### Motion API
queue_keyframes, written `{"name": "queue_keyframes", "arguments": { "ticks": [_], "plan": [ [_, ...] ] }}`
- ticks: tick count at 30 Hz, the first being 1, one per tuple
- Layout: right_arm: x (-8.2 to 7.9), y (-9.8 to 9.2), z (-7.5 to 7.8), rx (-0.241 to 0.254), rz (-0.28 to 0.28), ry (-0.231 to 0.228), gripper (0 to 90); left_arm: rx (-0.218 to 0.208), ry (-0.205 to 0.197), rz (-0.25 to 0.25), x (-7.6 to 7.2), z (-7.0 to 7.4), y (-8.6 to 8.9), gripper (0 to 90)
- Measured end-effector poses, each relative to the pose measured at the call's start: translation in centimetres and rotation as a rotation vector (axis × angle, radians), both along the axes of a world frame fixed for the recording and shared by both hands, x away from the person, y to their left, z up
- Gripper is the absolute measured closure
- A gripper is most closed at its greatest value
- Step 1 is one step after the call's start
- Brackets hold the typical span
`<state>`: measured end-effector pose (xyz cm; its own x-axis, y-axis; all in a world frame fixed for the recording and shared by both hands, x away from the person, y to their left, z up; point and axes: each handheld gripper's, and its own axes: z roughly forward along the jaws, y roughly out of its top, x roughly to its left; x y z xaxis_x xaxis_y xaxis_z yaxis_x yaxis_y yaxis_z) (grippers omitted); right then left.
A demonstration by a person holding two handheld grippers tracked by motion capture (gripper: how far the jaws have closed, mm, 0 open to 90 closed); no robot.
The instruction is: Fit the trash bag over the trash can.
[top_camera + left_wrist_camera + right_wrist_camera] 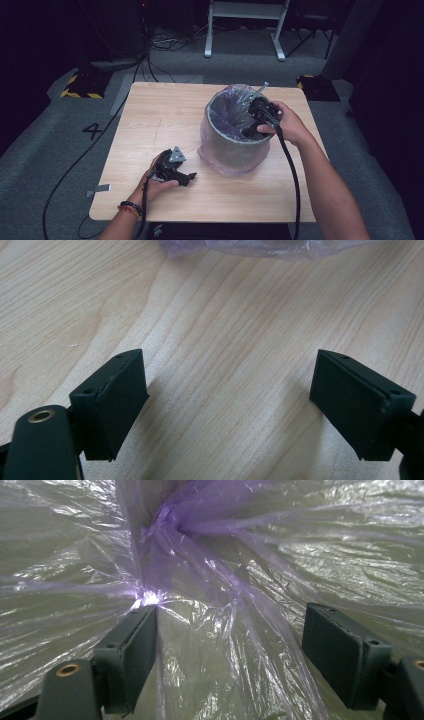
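Looking from above, you are dipping the right gripper into the bag-lined bin mid-table; your left gripper is resting nearby. Both gripper views are showing jaws spread, grasping nothing, the right's against purple liner.

High view looks down over the pale wooden tabletop; left gripper view skims it closely; right faces the purple plastic liner.
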<state>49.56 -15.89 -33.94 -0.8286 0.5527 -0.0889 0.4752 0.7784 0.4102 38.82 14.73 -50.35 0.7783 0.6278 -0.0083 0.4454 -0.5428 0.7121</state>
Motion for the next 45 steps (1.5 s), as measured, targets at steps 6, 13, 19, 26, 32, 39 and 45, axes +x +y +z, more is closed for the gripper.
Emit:
{"name": "queue_keyframes", "arguments": {
  "ticks": [6,13,19,26,32,39,45],
  "plan": [
    [0.12,0.18,-0.09,-0.029,-0.022,0.012,23.0,-0.002,0.0,0.001,-0.01,-0.01,-0.01,15.0],
    [0.16,0.57,-0.27,-0.081,-0.029,0.021,23.3,-0.001,0.001,0.001,-0.01,0.0,-0.01,15.0],
    [0.2,0.62,-0.33,-0.088,-0.029,0.021,23.3,-0.001,0.001,0.001,-0.01,0.0,-0.01,14.9],
    [0.09,0.53,-0.26,-0.072,-0.043,0.009,23.5,-0.003,0.0,0.001,-0.01,-0.02,-0.01,15.0],
    [0.02,0.35,-0.21,-0.046,-0.049,-0.011,24.7,-0.001,0.0,0.001,-0.01,-0.01,-0.01,14.9],
    [-0.22,0.31,-0.22,-0.041,-0.055,-0.038,24.6,-0.002,0.0,0.001,-0.01,-0.01,-0.01,14.9],
    [-0.64,0.18,-0.09,-0.024,-0.056,-0.113,23.7,-0.002,0.0,0.002,-0.03,-0.02,-0.02,15.0]
  ]
}}
